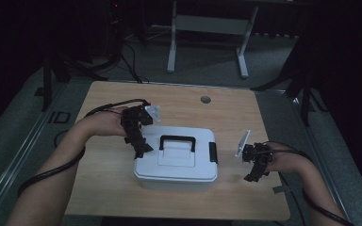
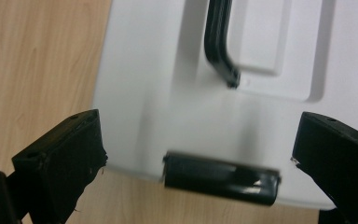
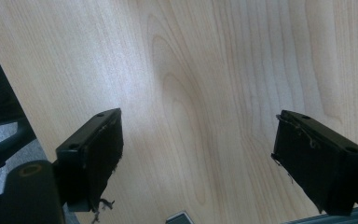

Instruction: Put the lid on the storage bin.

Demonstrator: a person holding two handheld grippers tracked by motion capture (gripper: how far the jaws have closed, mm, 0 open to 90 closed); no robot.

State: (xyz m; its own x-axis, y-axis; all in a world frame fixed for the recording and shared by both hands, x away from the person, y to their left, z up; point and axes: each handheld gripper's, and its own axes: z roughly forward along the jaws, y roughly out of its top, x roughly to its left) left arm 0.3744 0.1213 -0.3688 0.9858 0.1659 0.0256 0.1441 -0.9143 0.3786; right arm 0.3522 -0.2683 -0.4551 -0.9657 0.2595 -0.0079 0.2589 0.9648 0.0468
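Left gripper (image 1: 140, 149): we see its jaws spread wide over the white box's (image 1: 176, 165) black latch (image 2: 221, 178), holding nothing;
Right gripper (image 1: 256, 175): we see it gaping, empty, above the wooden table (image 3: 205, 93)

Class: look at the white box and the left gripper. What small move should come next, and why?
Probably ease the left gripper forward onto the black latch. Its jaws stand open on either side of that latch at the lid's edge of the white box, touching nothing, and the handle lies flat.
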